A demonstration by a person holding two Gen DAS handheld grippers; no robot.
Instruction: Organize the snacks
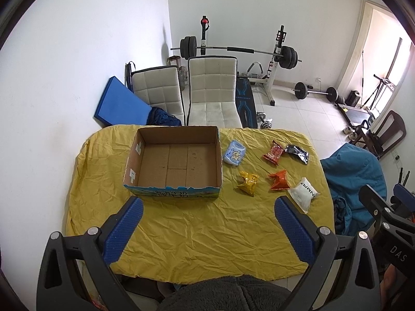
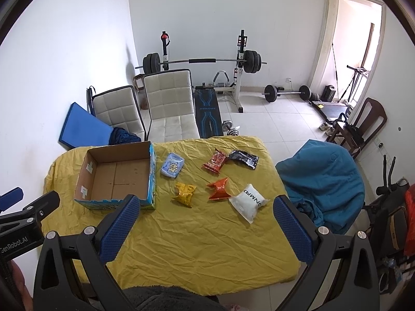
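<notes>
On the left of the yellow-covered bench [image 1: 181, 233] sits the box [image 1: 176, 160], open-topped and empty, its mouth up, presumably so packets can be dropped straight in. Just right of it lies the blue pack [image 1: 235, 153], then the yellow pack [image 1: 247, 182], the red pack [image 1: 272, 153] with the orange pack [image 1: 278, 180] nearer, the black pack [image 1: 298, 153] at the back, and the white pack [image 1: 303, 194] nearest the right edge; all six lie apart from each other (room enough for a jaw on either side, I judge). The left gripper [image 1: 207, 207] hangs above the near bench, its jaws wide and holding nothing, facing the box. The right gripper [image 2: 207, 204] hangs likewise, jaws wide and empty, lined up roughly on the packs, which suggests that nothing has been sorted yet.
</notes>
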